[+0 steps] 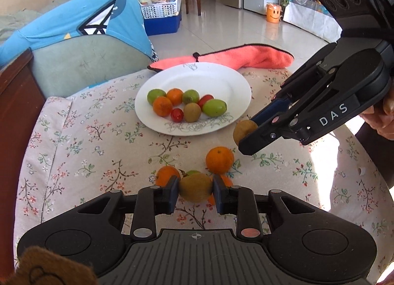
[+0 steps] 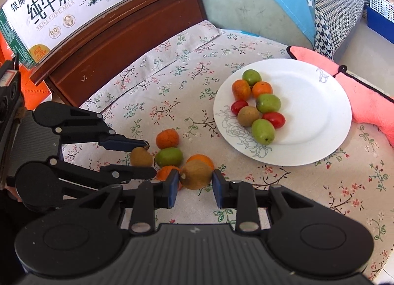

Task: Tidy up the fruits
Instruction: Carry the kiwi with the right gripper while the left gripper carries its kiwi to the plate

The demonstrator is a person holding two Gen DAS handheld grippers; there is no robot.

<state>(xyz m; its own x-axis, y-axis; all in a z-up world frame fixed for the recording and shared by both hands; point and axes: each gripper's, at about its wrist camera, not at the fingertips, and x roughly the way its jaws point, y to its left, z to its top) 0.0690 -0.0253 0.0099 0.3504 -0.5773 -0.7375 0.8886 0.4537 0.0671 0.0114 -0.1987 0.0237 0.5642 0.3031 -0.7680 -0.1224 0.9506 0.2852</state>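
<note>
On the plate (image 2: 320, 112), glossy white with a line-drawn flower, sit eight fruits: three smooth green ones, two oranges, two red tomatoes, one fuzzy kiwi (image 2: 248, 116). Just off its rim, each gripper is clamped on a brown kiwi: left gripper (image 1: 195, 187), right gripper (image 2: 195, 177). Loose oranges (image 1: 219, 159) lie beside them on the floral cloth (image 2: 172, 75).
</note>
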